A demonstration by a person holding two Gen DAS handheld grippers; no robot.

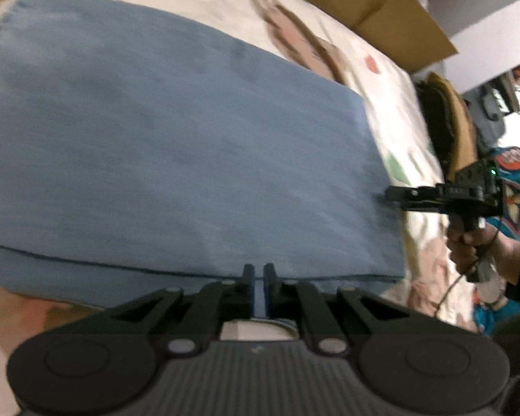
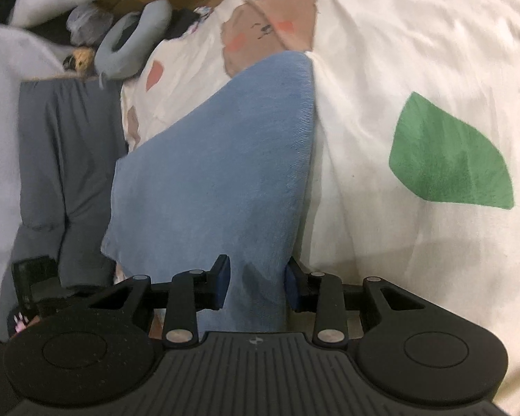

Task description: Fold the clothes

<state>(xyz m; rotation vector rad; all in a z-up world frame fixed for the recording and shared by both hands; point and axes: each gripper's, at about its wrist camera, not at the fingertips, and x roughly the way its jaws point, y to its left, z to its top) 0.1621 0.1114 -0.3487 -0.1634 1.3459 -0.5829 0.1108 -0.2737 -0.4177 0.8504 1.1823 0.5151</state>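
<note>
A blue garment (image 1: 176, 138) lies spread flat and wide over a cream bed sheet (image 1: 391, 104) printed with bears. My left gripper (image 1: 259, 270) is at its near hem, jaws almost together with a thin strip of blue cloth pinched between them. In the right wrist view the same blue garment (image 2: 225, 159) rises from the sheet (image 2: 398, 52) as a narrowing fold into my right gripper (image 2: 256, 277), whose pads press on the bunched cloth from both sides. From the left wrist view, the right gripper (image 1: 398, 197) sits at the garment's right edge, held by a hand (image 1: 468, 242).
A cardboard box (image 1: 381, 3) stands beyond the bed's far edge. In the right wrist view a grey garment (image 2: 62, 159) lies left of the blue one, with a grey neck pillow (image 2: 131, 45) and a pile of other items behind it. A green leaf print (image 2: 447, 159) marks the sheet at right.
</note>
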